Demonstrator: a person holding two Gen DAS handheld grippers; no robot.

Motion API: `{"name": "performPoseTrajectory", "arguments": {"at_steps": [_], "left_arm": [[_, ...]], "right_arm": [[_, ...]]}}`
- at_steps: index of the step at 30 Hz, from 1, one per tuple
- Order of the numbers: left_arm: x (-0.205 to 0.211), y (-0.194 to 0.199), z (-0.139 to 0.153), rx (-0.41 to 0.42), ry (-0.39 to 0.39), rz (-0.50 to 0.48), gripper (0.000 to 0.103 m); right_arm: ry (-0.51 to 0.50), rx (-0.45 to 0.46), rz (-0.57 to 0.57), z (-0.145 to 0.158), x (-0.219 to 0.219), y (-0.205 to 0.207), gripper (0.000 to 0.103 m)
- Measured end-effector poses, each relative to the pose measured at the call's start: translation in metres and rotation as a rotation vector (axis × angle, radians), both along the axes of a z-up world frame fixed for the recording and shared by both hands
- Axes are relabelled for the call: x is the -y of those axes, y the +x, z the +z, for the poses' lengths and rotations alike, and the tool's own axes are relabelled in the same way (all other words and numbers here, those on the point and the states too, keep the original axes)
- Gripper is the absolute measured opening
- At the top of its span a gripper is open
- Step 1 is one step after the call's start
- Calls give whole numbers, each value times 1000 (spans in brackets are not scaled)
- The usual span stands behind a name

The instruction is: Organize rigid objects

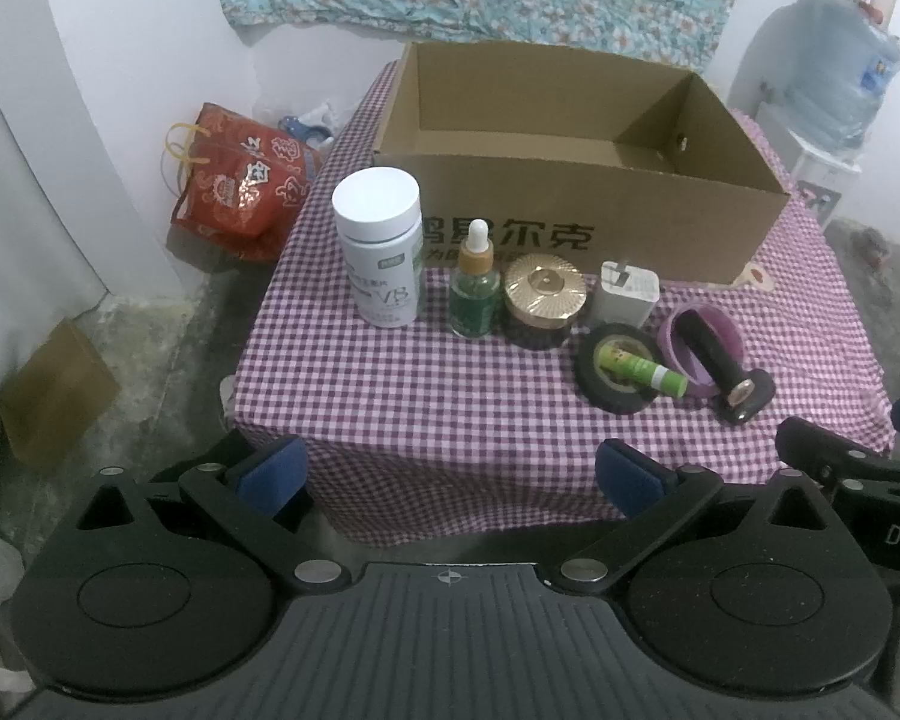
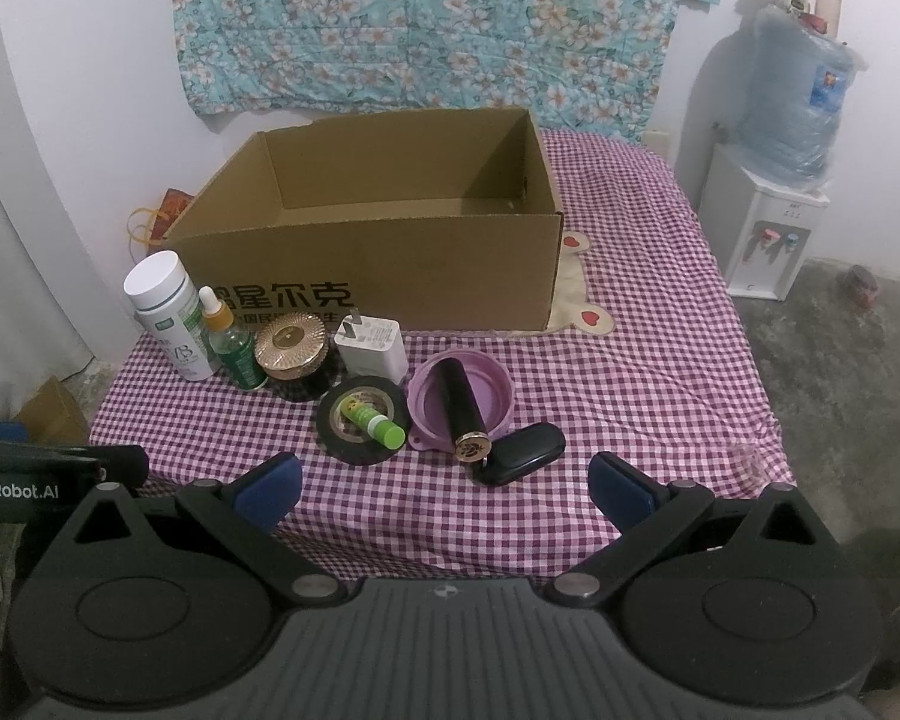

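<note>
Through my left wrist camera I am holding my left gripper (image 1: pixel 447 474) back from the near edge of the tabletop (image 1: pixel 426 384), its fingers spread wide with nothing between them. The row of things is waiting ahead: the white vitamin bottle (image 1: pixel 381 246) at eleven o'clock, the green dropper bottle (image 1: pixel 475 288) just beside it, the gold-lidded jar (image 1: pixel 544 300) at twelve, the white charger (image 1: pixel 627 294) next, then the black tape roll (image 1: pixel 615 384) with the green lip balm (image 1: pixel 639 369) lying across it at one o'clock. The open cardboard box (image 1: pixel 570 222) is standing behind them, seemingly empty. I judge the vitamin bottle the sensible first pick for this side; I should be closing on its body below the cap, level, so it is not tipping into the dropper bottle.

Through my right wrist camera my right gripper (image 2: pixel 444 489) is likewise hovering with fingers apart and empty. The black cylinder (image 2: pixel 462 414) is resting across the purple collapsible bowl (image 2: pixel 492 384) at twelve o'clock, touching the black key fob (image 2: pixel 525 450). I should be lifting the cylinder first, gripping across its width so it cannot roll.
</note>
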State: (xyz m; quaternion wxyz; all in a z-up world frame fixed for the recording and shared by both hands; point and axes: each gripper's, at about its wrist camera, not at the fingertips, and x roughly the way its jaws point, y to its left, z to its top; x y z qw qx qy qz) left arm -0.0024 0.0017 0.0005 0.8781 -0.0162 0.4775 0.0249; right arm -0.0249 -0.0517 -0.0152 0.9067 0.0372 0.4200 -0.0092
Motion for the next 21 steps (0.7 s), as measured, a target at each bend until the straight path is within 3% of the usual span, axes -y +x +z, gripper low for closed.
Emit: {"name": "performPoseTrajectory", "arguments": {"at_steps": [21], "left_arm": [[4, 4, -3, -15, 5, -4, 103]], "right_arm": [[2, -1, -2, 0, -2, 3, 103]]}}
